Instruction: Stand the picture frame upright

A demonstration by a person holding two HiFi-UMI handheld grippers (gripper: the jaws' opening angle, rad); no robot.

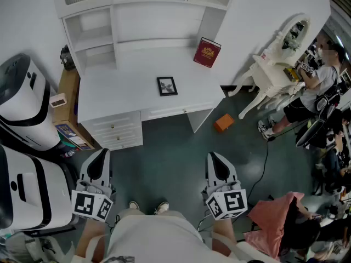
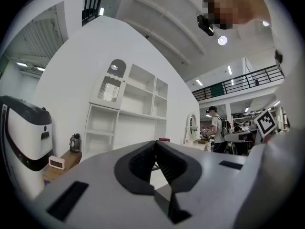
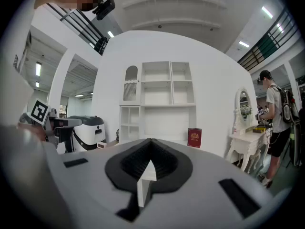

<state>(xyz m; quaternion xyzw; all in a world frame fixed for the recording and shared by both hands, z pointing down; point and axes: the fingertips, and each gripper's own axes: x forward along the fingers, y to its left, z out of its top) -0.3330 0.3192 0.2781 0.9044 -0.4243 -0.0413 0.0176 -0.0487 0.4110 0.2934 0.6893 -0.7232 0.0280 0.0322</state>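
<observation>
A small black picture frame lies flat on the white desk, near its front middle. Both grippers hang well short of the desk, over the green floor in front of it. My left gripper is shut with nothing between its jaws, pointing level toward the desk. My right gripper is likewise shut and empty. In the left gripper view the gripper hides the frame. In the right gripper view the gripper covers the desk top too.
A red book leans at the desk's back right. White shelves rise behind. White machines stand at left, with a wooden side table. An orange box lies on the floor. A white vanity and a person are at right.
</observation>
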